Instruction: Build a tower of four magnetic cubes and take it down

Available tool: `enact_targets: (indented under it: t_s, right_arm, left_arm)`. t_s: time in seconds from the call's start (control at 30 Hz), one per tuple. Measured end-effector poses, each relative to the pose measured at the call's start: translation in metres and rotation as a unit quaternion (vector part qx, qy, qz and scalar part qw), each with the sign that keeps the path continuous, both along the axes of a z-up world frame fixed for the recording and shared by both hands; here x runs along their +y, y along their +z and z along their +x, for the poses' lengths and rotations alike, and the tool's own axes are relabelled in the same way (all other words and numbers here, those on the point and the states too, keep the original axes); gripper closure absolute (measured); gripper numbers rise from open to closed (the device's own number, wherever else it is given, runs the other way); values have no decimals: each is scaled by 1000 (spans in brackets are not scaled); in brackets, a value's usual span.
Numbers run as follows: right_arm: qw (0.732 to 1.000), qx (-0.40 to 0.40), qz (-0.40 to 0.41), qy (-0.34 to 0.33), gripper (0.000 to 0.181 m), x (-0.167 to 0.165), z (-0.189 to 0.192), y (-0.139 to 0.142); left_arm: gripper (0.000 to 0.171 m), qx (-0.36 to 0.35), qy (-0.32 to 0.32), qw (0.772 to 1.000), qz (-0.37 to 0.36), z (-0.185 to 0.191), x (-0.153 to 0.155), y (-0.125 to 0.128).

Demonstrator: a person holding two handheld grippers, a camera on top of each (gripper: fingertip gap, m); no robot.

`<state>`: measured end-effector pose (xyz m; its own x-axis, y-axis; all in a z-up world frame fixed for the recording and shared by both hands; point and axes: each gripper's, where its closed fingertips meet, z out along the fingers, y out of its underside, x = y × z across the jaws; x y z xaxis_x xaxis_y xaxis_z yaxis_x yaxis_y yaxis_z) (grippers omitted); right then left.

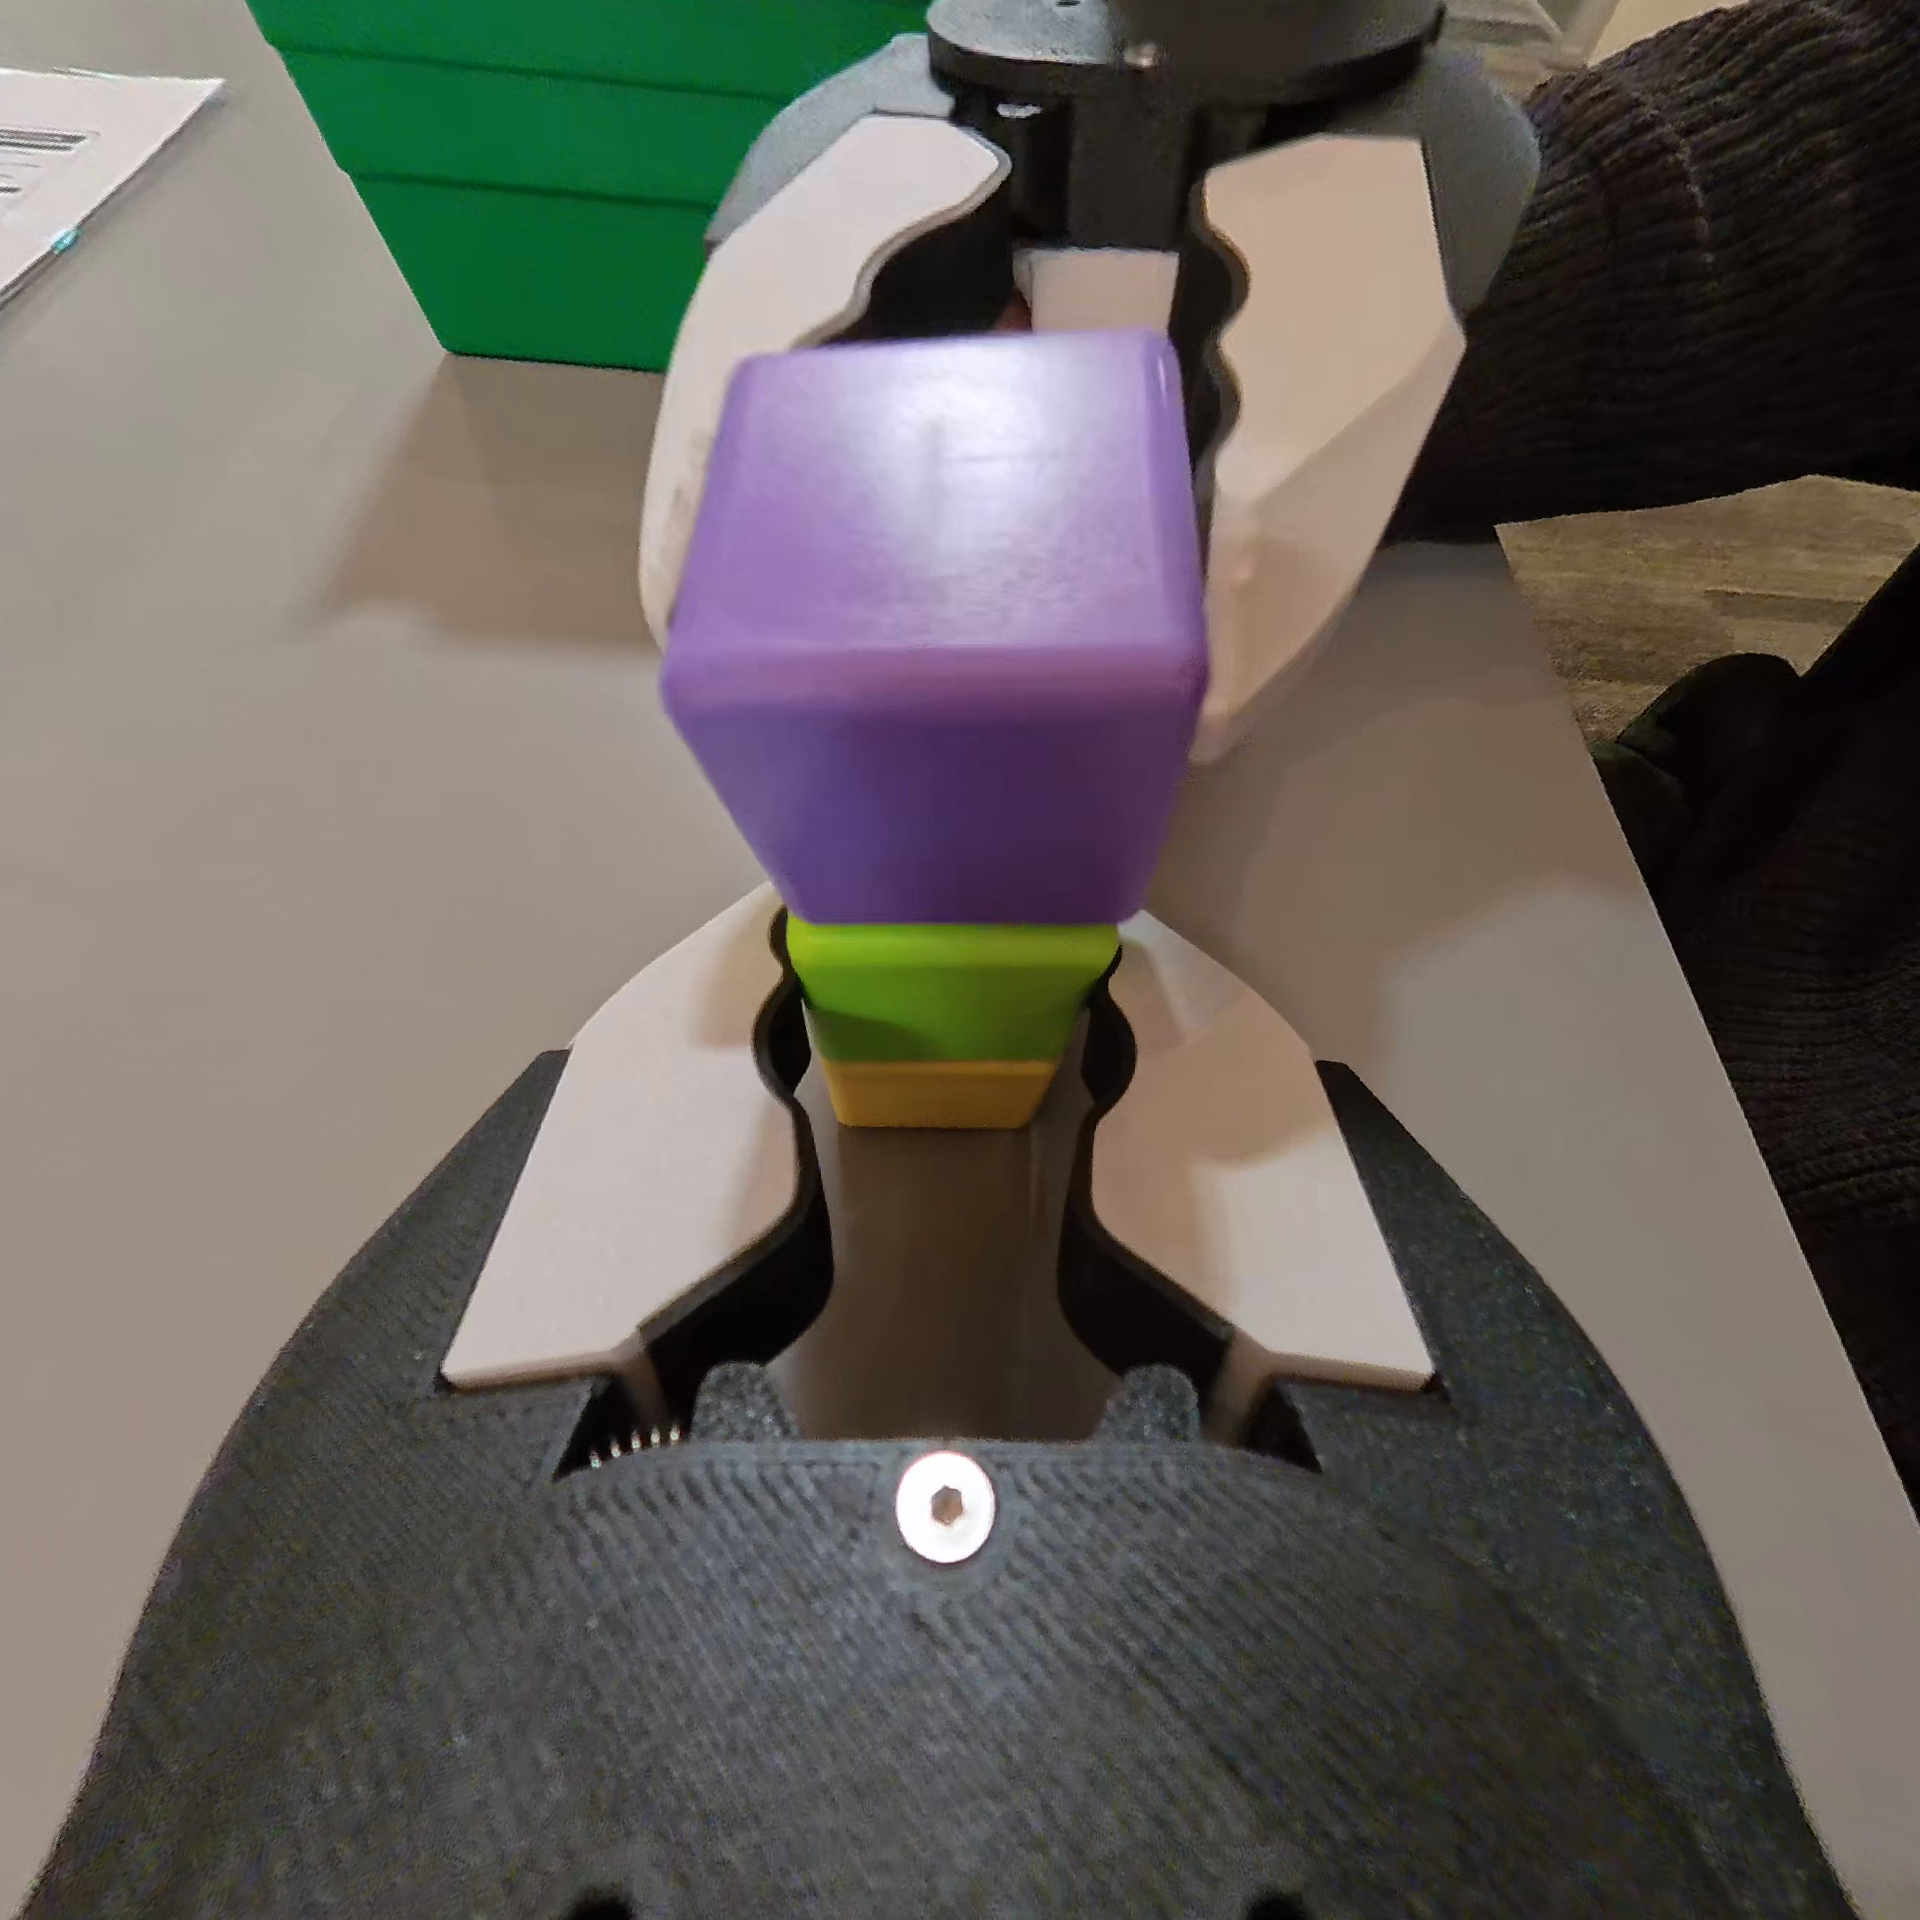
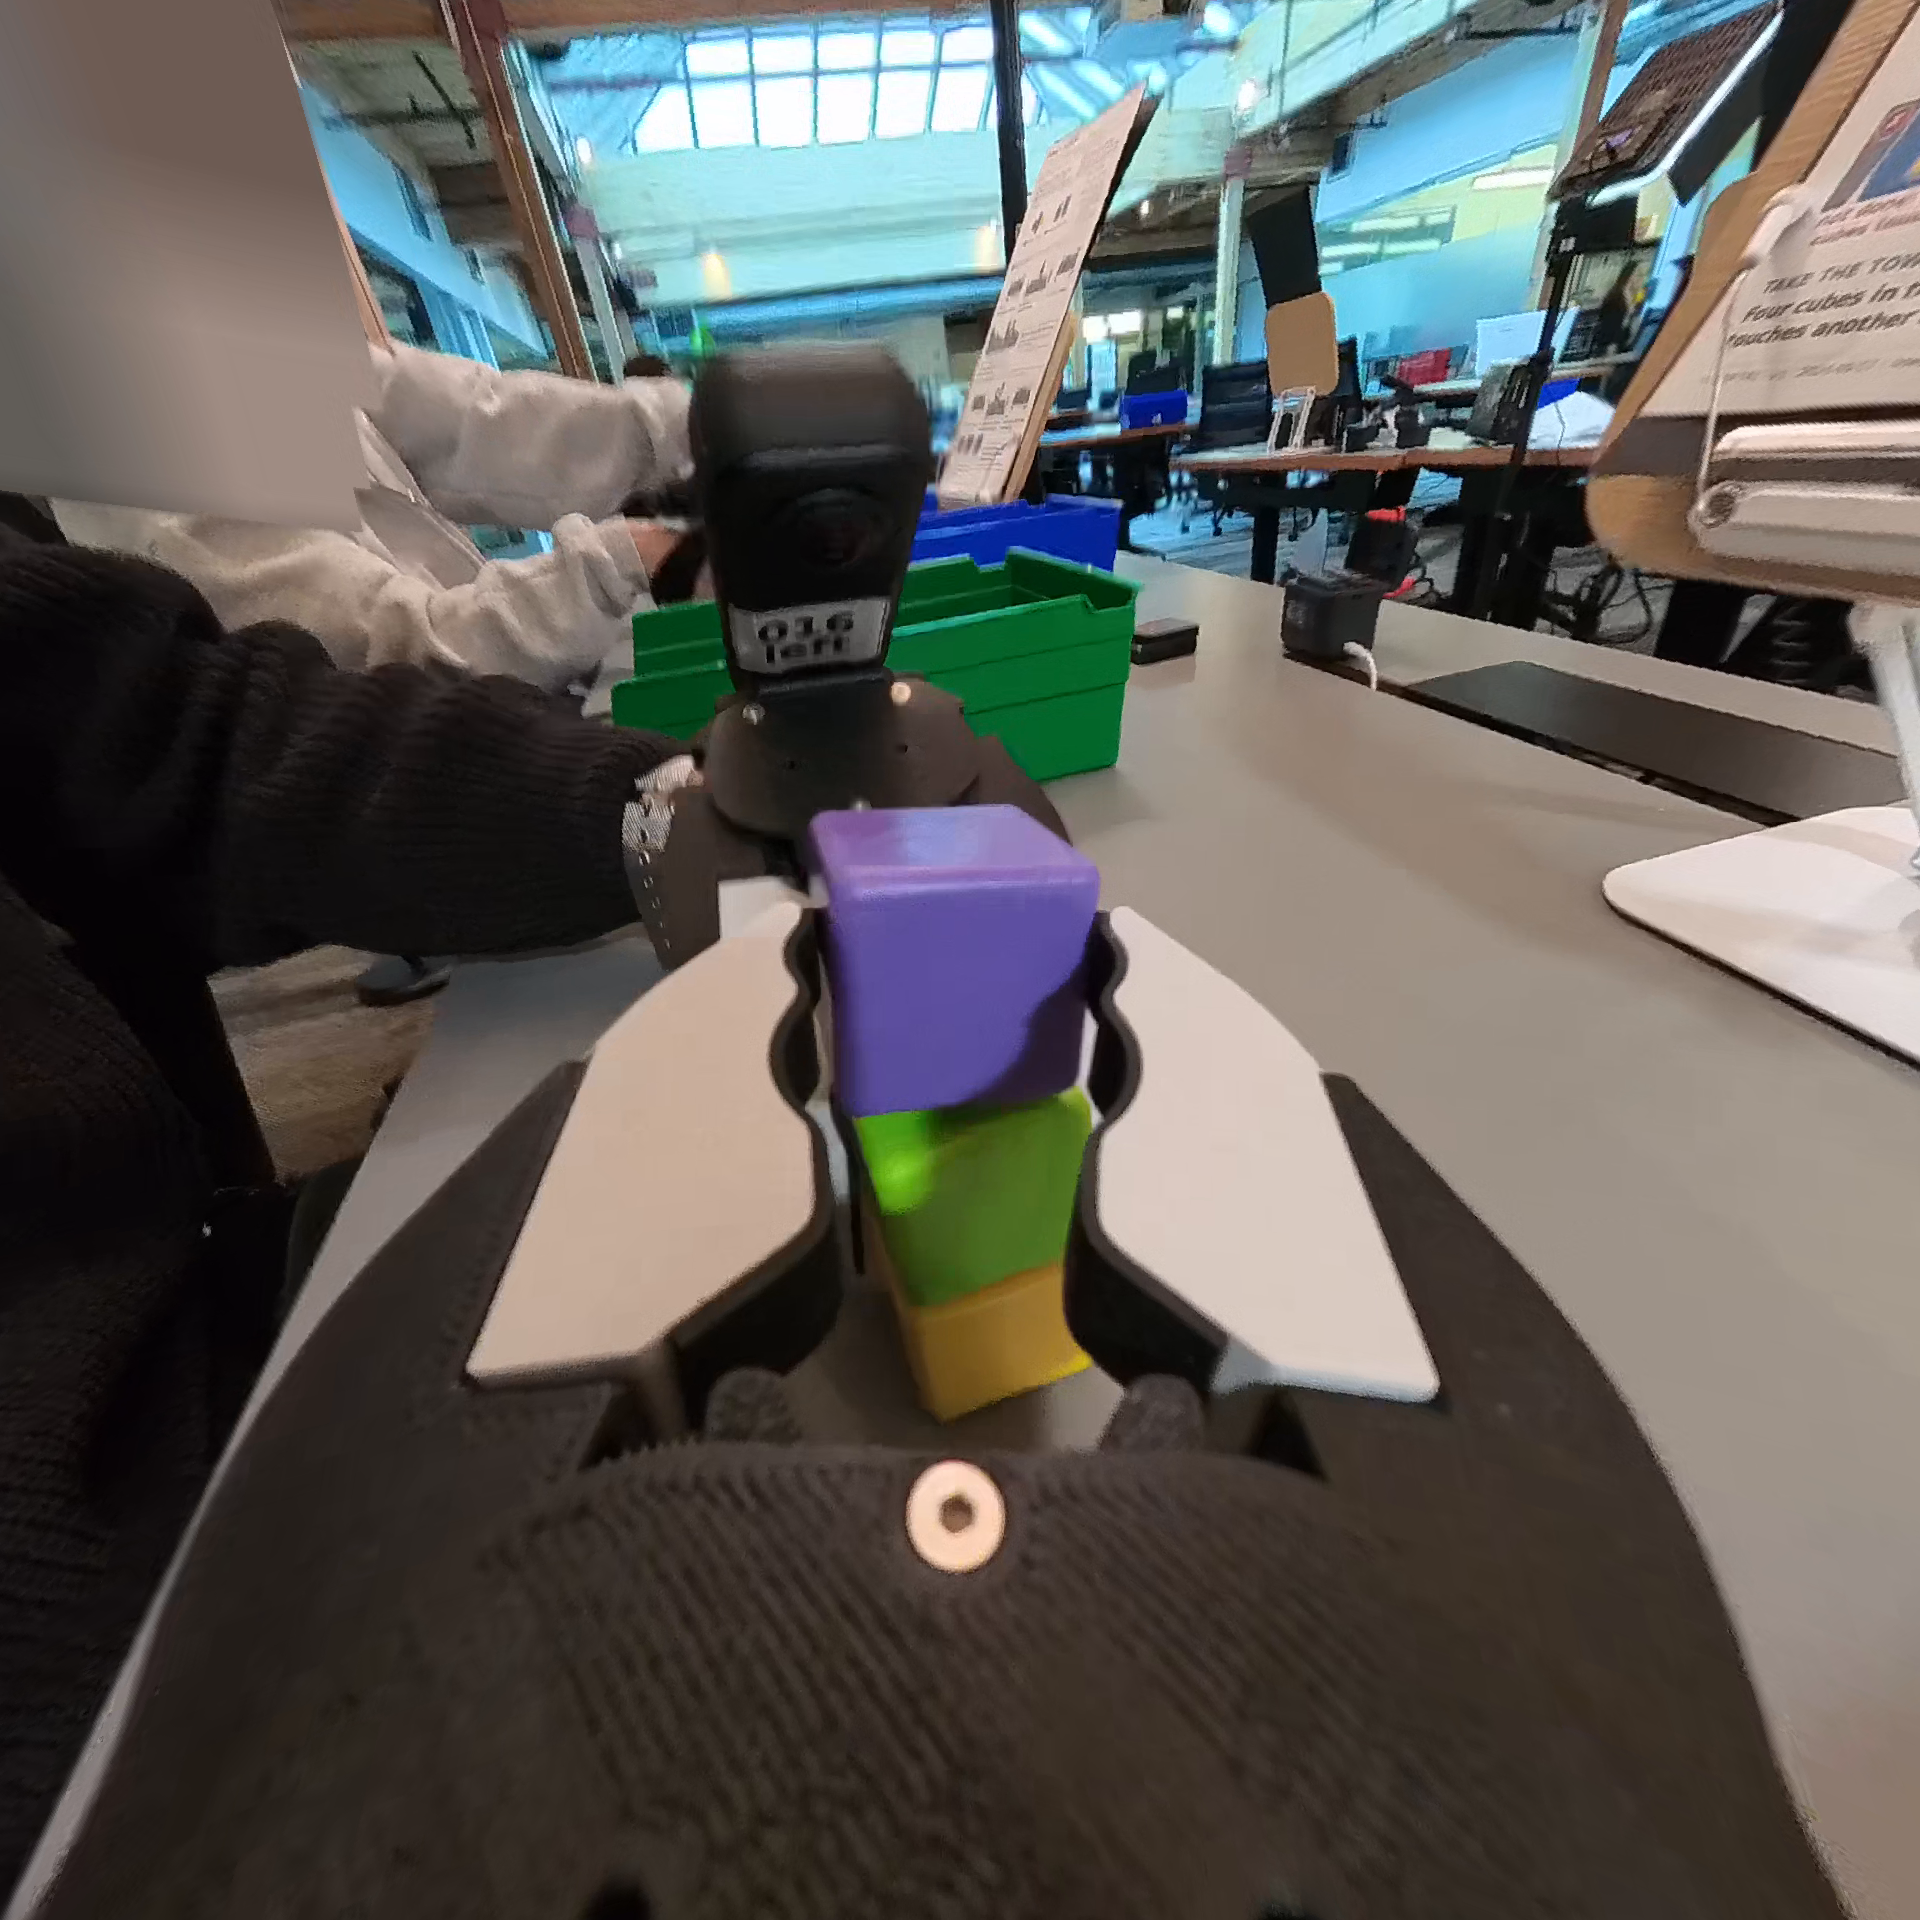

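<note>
A stack of three cubes stands on the grey table (image 1: 260, 727): a yellow cube (image 1: 935, 1093) at the bottom, a green cube (image 1: 951, 987) in the middle and a purple cube (image 1: 935, 623) on top. My left gripper (image 1: 951, 945) is shut on the green cube, one white finger on each side. My right gripper (image 2: 956, 966) is shut on the purple cube (image 2: 956, 966), above the green cube (image 2: 977, 1195) and the yellow cube (image 2: 987, 1340). The two grippers face each other across the stack. The right gripper's white fingers (image 1: 1309, 468) show behind the purple cube.
Stacked green bins (image 1: 540, 177) stand behind the stack and also show in the right wrist view (image 2: 1018, 665), with a blue bin (image 2: 1008, 525) beyond. A paper sheet (image 1: 83, 166) lies far left. A white stand base (image 2: 1766, 914) sits right. A dark sleeve (image 1: 1714, 260) is near the table edge. About 7 centimeters separates my left fingertips from my right.
</note>
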<state>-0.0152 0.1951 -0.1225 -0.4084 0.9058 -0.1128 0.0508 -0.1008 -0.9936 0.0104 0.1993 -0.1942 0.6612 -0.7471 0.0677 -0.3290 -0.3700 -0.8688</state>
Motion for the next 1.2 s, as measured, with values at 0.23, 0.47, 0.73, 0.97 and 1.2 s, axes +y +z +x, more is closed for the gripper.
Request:
enact_targets:
  t_s: [0.23,0.47,0.73,0.97,1.2]
  right_arm:
    - [996,58,-64,-25,131,21,10,40]
    - [995,81,-32,-58,131,30,25,87]
    - [947,14,177,-269,131,132,99,140]
    - [842,-277,185,-424,131,249,195,46]
    - [741,-451,201,-456,130,288,247,-31]
  left_arm:
    - [121,4,1,1000,2,0,0,0]
    - [121,4,1,1000,2,0,0,-1]
    - [121,3,1,1000,1,0,0,-1]
    - [120,4,1,1000,1,0,1,-1]
    - [120,4,4,1000,-1,0,1,-1]
